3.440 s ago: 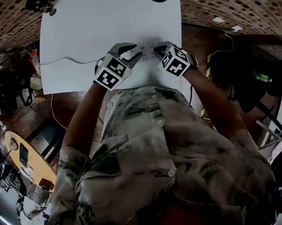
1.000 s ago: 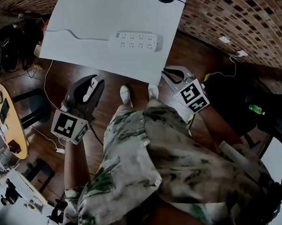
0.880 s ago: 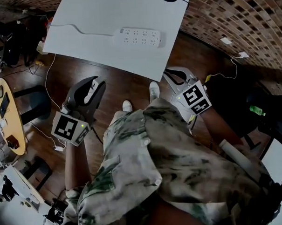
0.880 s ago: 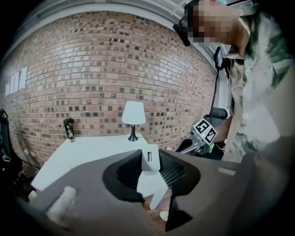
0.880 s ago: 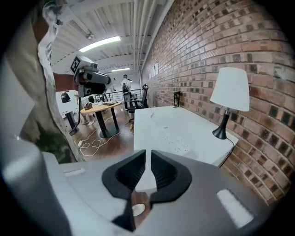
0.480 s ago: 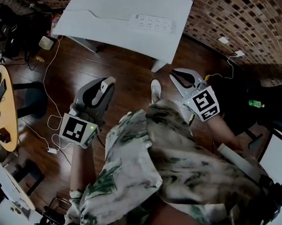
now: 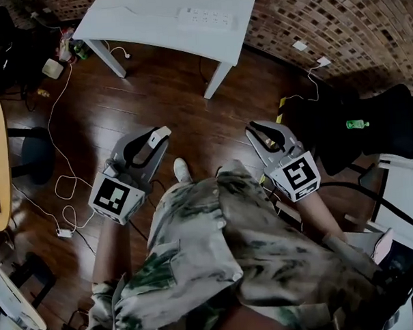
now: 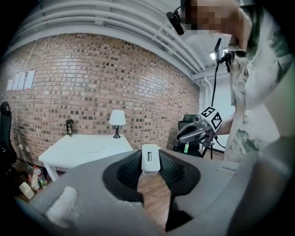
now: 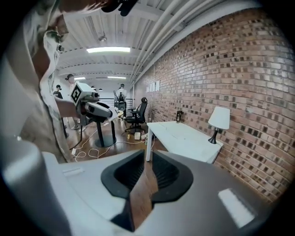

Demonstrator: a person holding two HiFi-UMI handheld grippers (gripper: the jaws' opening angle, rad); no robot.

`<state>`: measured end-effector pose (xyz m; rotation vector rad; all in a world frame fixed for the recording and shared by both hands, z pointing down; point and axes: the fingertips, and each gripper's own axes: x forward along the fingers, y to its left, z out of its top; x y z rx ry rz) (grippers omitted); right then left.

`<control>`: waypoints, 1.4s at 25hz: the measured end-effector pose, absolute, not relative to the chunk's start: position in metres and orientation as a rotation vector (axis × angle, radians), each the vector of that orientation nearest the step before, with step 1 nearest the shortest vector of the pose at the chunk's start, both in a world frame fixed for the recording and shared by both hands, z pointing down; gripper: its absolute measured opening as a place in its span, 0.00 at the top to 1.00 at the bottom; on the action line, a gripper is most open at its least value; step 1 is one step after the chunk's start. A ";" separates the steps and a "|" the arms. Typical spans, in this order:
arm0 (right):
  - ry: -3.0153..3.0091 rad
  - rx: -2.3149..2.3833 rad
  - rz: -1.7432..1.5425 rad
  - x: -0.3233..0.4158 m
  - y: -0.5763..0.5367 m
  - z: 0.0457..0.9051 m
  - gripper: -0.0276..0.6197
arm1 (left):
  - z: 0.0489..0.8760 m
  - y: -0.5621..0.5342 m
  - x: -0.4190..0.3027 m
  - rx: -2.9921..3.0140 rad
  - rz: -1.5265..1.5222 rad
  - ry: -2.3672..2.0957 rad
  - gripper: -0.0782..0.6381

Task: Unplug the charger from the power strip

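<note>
My left gripper (image 7: 154, 138) is closed on the white charger (image 8: 150, 159); the little block sits upright between the ribbed black pads, pinched at the tips, with one narrow slot facing the camera; it is clear of the power strip (image 7: 205, 19) and well apart from it, out over the wooden floor (image 7: 190, 93) and off the table (image 7: 139, 23) altogether; the power strip lies flat on the white table, close to the near edge and toward its right corner as the head view shows it, its rows of sockets facing up; a white lead runs from it along the tabletop toward the left end.

My right gripper (image 7: 260, 132) holds nothing; its jaws stand only a little apart, and through the thin gap between them I see floorboards and a table leg.

Both grippers hang in front of me, one on each side of my patterned shirt, my shoe (image 7: 181, 170) between them; a lamp (image 8: 117, 120) stands at the table's far corner against the brick wall (image 8: 92, 78); loose white cables (image 7: 57, 195) trail over the floor off the table's left end.
</note>
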<state>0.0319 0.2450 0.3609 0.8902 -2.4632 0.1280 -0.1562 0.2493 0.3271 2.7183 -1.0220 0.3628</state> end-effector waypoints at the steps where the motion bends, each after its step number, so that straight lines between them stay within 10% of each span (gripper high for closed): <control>1: -2.472 0.904 0.112 0.038 0.252 0.354 0.86 | 0.324 0.256 -0.150 2.719 0.349 -1.023 0.75; 35: -2.607 0.916 0.057 0.175 0.492 0.314 0.88 | 0.296 0.484 0.020 2.754 0.362 -1.093 0.75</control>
